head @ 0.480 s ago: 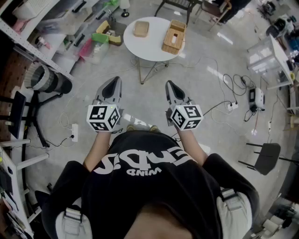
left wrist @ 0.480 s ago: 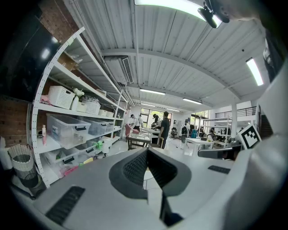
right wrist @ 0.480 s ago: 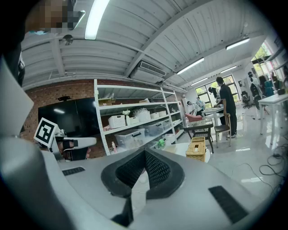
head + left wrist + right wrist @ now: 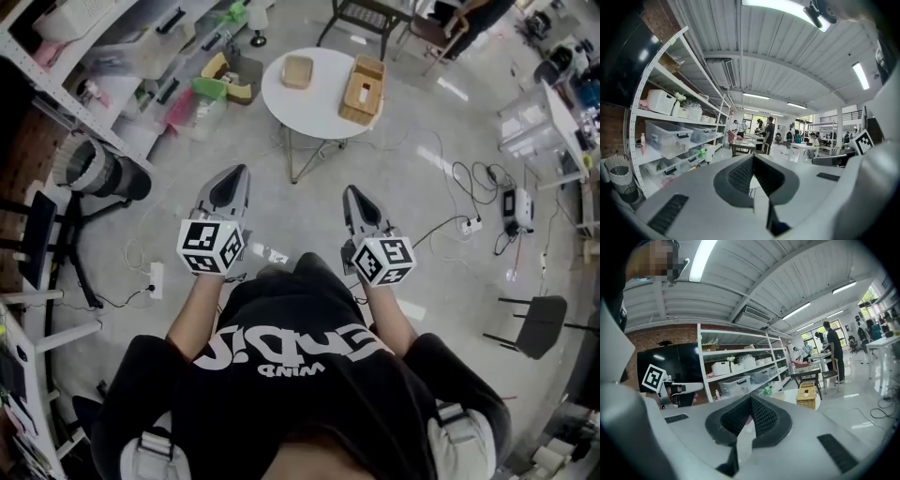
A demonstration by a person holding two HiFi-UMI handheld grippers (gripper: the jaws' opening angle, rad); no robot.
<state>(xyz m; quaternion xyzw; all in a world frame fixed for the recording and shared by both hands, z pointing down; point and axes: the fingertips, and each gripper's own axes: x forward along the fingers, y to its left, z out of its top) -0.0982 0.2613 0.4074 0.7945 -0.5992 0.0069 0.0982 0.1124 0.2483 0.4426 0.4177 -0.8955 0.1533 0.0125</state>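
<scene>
Two grippers, both held out in the air over the floor and well short of the one round white tabletop point(image 4: 317, 101). The left gripper point(image 4: 232, 180) and right gripper point(image 4: 355, 199) sit side by side, long axes pointing ahead toward that tabletop. On both, the fingers are pressed together with nothing between them; the gripper views show it clearly point(image 4: 753, 158) point(image 4: 750, 400).

Two things are on the tabletop. One woven box point(image 4: 362, 89) with a slot in its top sits by the right edge, its long axis running from far edge to near edge, roughly in line with the grippers. One small wooden box point(image 4: 297, 71) sits near the far-left edge, apart from the woven one.
</scene>
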